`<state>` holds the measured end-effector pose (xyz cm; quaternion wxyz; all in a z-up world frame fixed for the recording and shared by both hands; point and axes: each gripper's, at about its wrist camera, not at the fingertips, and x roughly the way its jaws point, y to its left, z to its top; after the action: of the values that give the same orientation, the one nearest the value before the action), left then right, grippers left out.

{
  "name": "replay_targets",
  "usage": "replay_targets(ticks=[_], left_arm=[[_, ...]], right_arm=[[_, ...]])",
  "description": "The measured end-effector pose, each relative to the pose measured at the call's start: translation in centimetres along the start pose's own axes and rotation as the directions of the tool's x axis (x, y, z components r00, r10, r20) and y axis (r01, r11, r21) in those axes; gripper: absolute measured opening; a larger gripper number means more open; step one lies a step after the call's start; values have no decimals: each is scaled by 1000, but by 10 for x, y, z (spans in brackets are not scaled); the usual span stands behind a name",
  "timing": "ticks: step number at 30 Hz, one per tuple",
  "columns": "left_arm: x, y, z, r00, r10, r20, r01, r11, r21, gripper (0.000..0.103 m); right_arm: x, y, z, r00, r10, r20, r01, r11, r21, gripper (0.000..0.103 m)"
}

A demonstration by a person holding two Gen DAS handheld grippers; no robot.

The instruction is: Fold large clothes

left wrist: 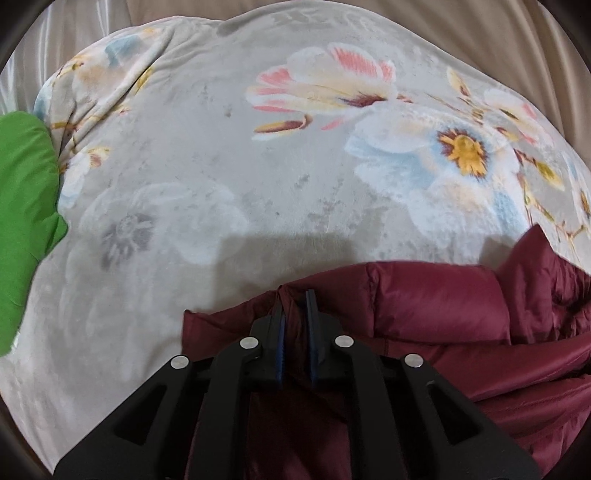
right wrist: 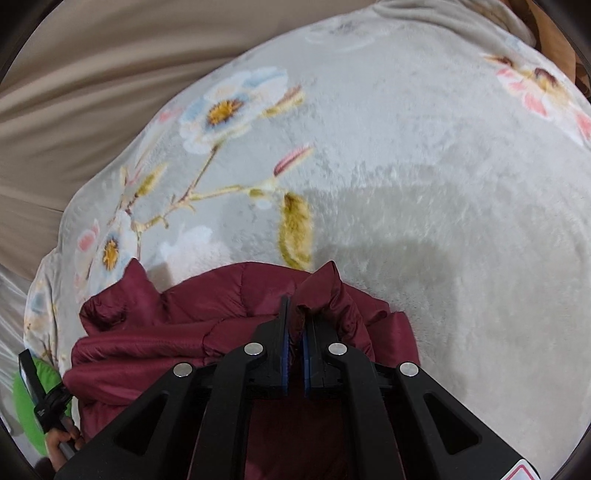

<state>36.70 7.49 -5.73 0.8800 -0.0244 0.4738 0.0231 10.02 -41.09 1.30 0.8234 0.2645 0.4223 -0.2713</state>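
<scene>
Jacket (left wrist: 424, 314) front and centre in the left wrist view: a maroon puffer, bunched at the near edge of a floral blanket (left wrist: 258, 166). Left gripper (left wrist: 295, 314) has a ridge of maroon fabric between its fingers, jaws narrow; they look pinched on the cloth, though a slight gap shows between the blue pads. Far left, a green garment (left wrist: 26, 206) lies on the blanket's edge, well apart from the jacket. Beige sheet (left wrist: 480, 33) at the far side.

Over to the right wrist view: right gripper (right wrist: 294, 317) is clamped tight on another fold of the jacket (right wrist: 184, 332), a peak of fabric poking up just beyond its fingertips. Plenty of bare blanket (right wrist: 443, 221) ahead and to the right. Low at the left, the other gripper's handle shows with a hand (right wrist: 61, 441) around it, something the left view cannot give. The left view alone shows how far the green piece spreads.

My read: both grippers are carrying one edge of the jacket to lay it down on the blanket. Next calls for setting that edge flat and square, both sides level, then letting go without dragging the slippery shell.
</scene>
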Motion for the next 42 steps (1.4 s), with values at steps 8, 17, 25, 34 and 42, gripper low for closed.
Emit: replay_targets(ticks=[8, 17, 25, 34, 42], left_arm=[[-104, 51, 22, 964, -89, 252, 143, 969, -204, 61], [-187, -38, -60, 931, -329, 158, 302, 937, 174, 60], [-121, -57, -139, 975, -223, -18, 220, 942, 252, 50], [-82, 45, -107, 999, -31, -13, 31, 997, 75, 54], [-89, 80, -46, 986, -164, 42, 168, 976, -136, 57]], right_arm=[[-116, 22, -1, 968, 118, 223, -105, 992, -71, 34], [-131, 129, -127, 955, 297, -23, -281, 870, -406, 30], [-69, 108, -181, 982, 102, -157, -163, 876, -454, 4], [-98, -40, -140, 996, -87, -28, 82, 987, -140, 0], [-123, 3, -88, 996, -24, 85, 38, 986, -164, 19]])
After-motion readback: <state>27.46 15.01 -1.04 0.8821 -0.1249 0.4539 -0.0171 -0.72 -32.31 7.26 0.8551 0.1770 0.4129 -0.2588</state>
